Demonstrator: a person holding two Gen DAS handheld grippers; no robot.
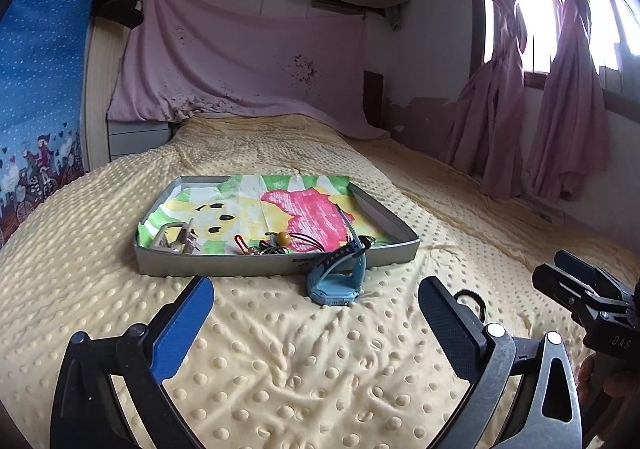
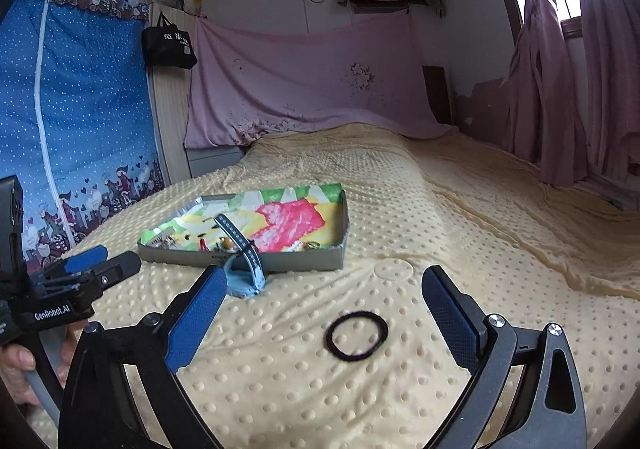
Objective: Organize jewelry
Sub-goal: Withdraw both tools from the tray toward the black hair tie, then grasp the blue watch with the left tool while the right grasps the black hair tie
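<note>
1. A yellow dotted blanket (image 1: 280, 361) covers the bed; on it sits a shallow grey tray (image 1: 224, 263) lined with a bright cartoon-print cloth (image 1: 280, 205)
2. Along the tray's near edge lie small pieces: a pale buckle-like clip (image 1: 176, 237) at the left, a cord with an amber bead (image 1: 285, 238) near the middle, and dark tangled bits beside it that are too small to tell apart
3. A light blue watch (image 1: 336, 285) lies on the blanket just outside the tray's near wall, face towards the camera; one strap leans up over the wall into the tray
4. A black hair tie (image 2: 356, 335) lies flat on the blanket, apart from the tray and watch, in front of the right gripper (image 2: 324, 313) and between the lines of its two fingers
5. The right gripper's jaws stand wide with nothing pinched; the hair tie is not touched by either pad
6. The left gripper (image 1: 316, 313) hovers above the blanket short of the watch, jaws spread wide and empty; a hand (image 2: 24, 373) grips its handle at the right wrist view's left edge
</note>
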